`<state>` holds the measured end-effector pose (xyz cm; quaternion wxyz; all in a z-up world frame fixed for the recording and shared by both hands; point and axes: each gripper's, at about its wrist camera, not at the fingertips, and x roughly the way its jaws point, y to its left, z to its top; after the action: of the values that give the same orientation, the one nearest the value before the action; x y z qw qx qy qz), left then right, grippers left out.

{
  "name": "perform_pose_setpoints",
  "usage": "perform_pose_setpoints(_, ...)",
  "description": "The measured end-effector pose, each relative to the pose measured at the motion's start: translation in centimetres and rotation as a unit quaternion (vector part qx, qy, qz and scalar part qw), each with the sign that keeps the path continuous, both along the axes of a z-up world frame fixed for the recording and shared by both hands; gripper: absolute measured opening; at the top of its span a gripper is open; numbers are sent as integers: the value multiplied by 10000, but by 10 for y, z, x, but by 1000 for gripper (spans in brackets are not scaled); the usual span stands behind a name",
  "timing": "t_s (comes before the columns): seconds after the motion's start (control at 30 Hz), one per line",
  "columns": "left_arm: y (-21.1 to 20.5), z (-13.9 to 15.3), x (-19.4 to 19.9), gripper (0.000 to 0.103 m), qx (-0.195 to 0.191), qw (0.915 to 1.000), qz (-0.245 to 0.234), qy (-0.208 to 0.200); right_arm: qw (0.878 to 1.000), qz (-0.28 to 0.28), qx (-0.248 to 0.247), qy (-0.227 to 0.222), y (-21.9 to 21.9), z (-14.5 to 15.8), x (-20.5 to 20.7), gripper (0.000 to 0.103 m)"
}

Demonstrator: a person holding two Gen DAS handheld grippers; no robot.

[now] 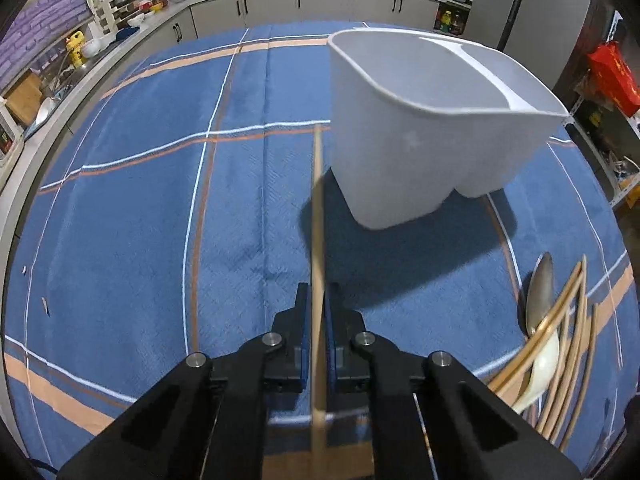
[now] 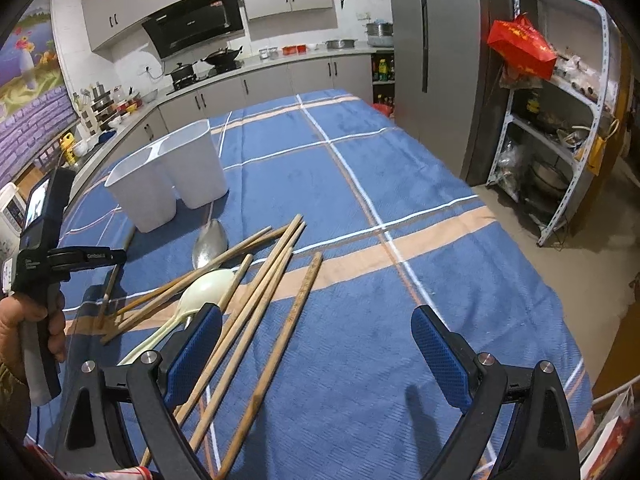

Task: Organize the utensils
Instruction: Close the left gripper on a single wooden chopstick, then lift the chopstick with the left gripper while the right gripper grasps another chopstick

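Nearest the left wrist camera, the left gripper (image 1: 317, 312) has its black arms drawn together and its blue-padded jaws closed on a single wooden chopstick (image 1: 318, 240). The stick runs straight out ahead between the jaws, its far end reaching toward the near corner of a white two-compartment utensil holder (image 1: 420, 148), which stands upright on the bench just ahead and to the right of the jaws. The bench is covered by a blue plaid tablecloth (image 1: 160, 200) with white and orange stripes. Far to the right of these jaws, at the frame edge, lies the rest of the pile: a metal spoon (image 1: 540, 288), a cream plastic spoon (image 1: 540, 368) and several more chopsticks.

In the right wrist view, the right gripper (image 2: 316, 344) hangs above the bench with its jaws spread wide and nothing between them. The loose chopsticks (image 2: 256, 296) fan out across the cloth, crossing under and ahead of the left-hand jaw. The cream spoon's handle passes behind that jaw, its bowl just ahead; the metal spoon lies beyond it, bowl toward the holder. The holder stands well ahead and to the left of the jaws. At the left edge, a person's hand (image 2: 24, 320) grips the handle of the left gripper.
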<state>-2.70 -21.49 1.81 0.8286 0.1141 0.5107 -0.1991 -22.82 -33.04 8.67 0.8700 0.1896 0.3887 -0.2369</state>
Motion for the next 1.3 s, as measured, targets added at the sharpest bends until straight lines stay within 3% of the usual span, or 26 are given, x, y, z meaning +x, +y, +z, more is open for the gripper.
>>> perform_pose_setpoints(0.13,21,1,-17,6,-79,9998,-129,113,9994,70,345,44,-7,-8,6,92)
perform_pose_setpoints(0.3,58,4,-49,6,-312,9978,-403,431,9966,214,735,298,-17,-26,17,73)
perform_pose_setpoints(0.47,82,5,-73,6,-516,9950,-550,649,9958,364,636,557,-17,-35,34,62)
perform_pose_setpoints(0.73,84,16,-52,8,-624,9963,-311,505,9934,620,396,875,-9,-47,56,46)
perform_pose_setpoints(0.87,70,12,-39,26,-447,9980,-306,319,9928,650,247,975,-13,-48,60,37)
perform_pose_setpoints(1.03,61,2,-23,27,-303,9984,-298,368,9888,738,117,1289,-21,-47,67,19)
perform_pose_setpoints(1.3,55,1,-16,27,-98,9978,-513,401,9787,833,152,1868,-44,-44,80,18)
